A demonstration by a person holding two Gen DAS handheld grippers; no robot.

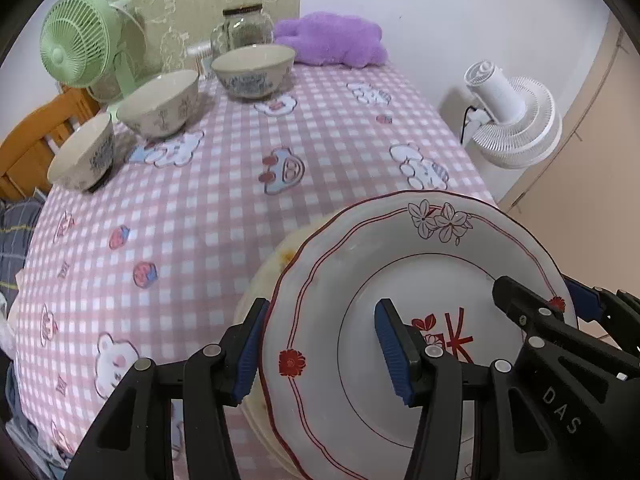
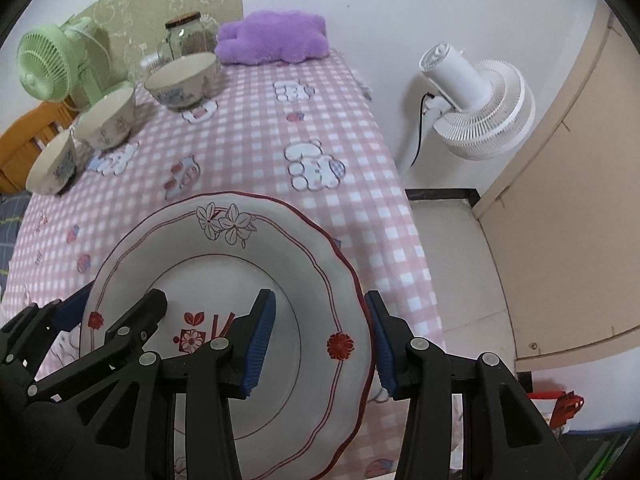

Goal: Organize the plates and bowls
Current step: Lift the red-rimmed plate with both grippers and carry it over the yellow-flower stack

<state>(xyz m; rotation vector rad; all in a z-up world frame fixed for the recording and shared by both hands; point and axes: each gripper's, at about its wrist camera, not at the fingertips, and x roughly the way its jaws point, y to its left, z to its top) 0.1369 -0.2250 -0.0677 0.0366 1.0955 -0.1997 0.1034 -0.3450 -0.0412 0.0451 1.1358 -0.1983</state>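
A white plate with a red rim and flower prints (image 1: 420, 280) (image 2: 224, 264) sits near the table's front right corner, over a second plate whose edge (image 1: 268, 272) shows beneath it. My left gripper (image 1: 320, 348) straddles its left rim, jaws apart. My right gripper (image 2: 320, 344) straddles its right rim, jaws apart. Neither visibly clamps the plate. Three patterned bowls stand at the back left: small (image 1: 84, 152), middle (image 1: 160, 104), large (image 1: 254, 70).
The pink checked tablecloth (image 1: 224, 184) covers the table. A green fan (image 1: 76, 44), a glass jar (image 1: 246, 26) and a purple plush (image 1: 332, 40) stand along the back. A white floor fan (image 2: 476, 108) stands right of the table.
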